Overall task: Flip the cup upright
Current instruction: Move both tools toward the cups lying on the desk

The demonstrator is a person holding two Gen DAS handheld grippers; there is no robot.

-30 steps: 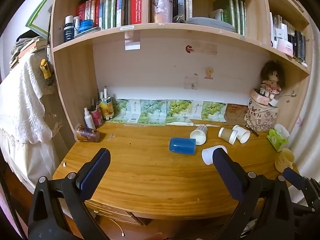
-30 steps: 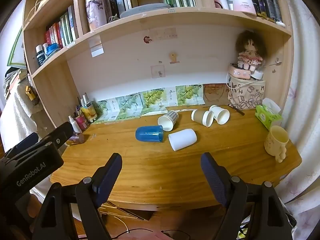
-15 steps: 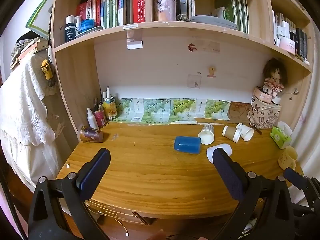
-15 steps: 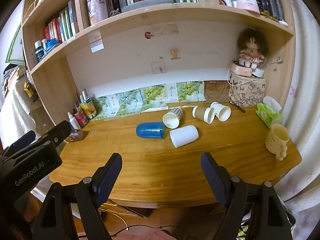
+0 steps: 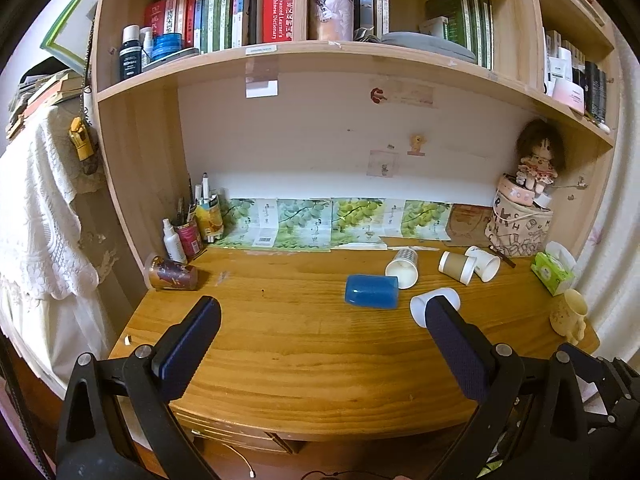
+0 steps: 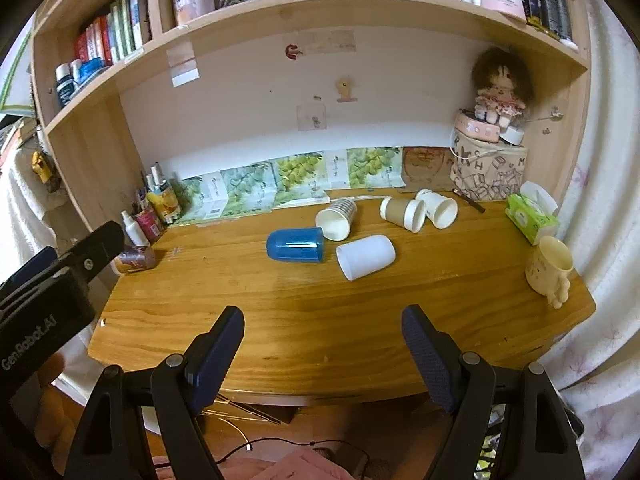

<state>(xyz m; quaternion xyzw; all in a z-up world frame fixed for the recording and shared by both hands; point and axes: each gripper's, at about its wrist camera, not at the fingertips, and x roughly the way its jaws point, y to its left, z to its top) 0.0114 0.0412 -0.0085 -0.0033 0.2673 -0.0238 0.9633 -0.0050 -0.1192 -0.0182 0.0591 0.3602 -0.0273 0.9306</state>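
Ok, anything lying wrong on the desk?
Yes. Five cups lie tipped on their sides mid-desk: blue plastic cup, white cup, striped paper cup, brown paper cup, white paper cup. No spill visible.

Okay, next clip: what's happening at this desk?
A person holds a two-finger gripper in each hand at the front edge of a wooden desk, and both the left gripper and the right gripper are open and empty. Several cups lie tipped on their sides: a blue plastic cup, a white cup beside it, and three paper cups further back. A yellow mug stands upright at the right. Nothing has been grasped yet.
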